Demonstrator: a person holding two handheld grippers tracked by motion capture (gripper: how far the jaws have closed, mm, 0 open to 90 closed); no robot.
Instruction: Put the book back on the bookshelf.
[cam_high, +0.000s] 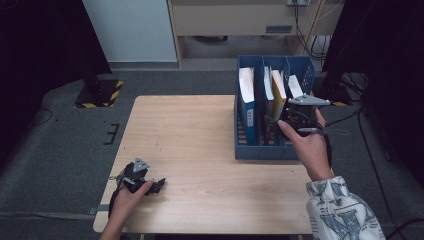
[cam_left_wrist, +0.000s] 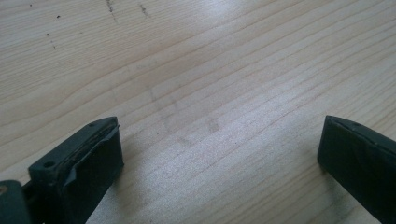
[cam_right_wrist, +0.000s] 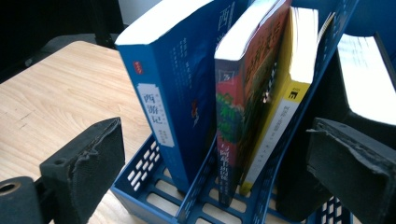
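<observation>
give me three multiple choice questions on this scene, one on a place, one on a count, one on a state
1. Where does the file rack stand?
A. table's right side
B. table's left edge
C. on the floor

2. How many books share the rack's middle slot?
A. none
B. two
C. five

3. How do the right gripper's jaws stand?
A. shut on a book
B. open, holding nothing
C. shut on the rack

Answers:
1 A: in the high view the rack sits at the table's right side.
2 B: the red book and the yellow book stand together there.
3 B: the jaws stand wide apart before the books.
</observation>
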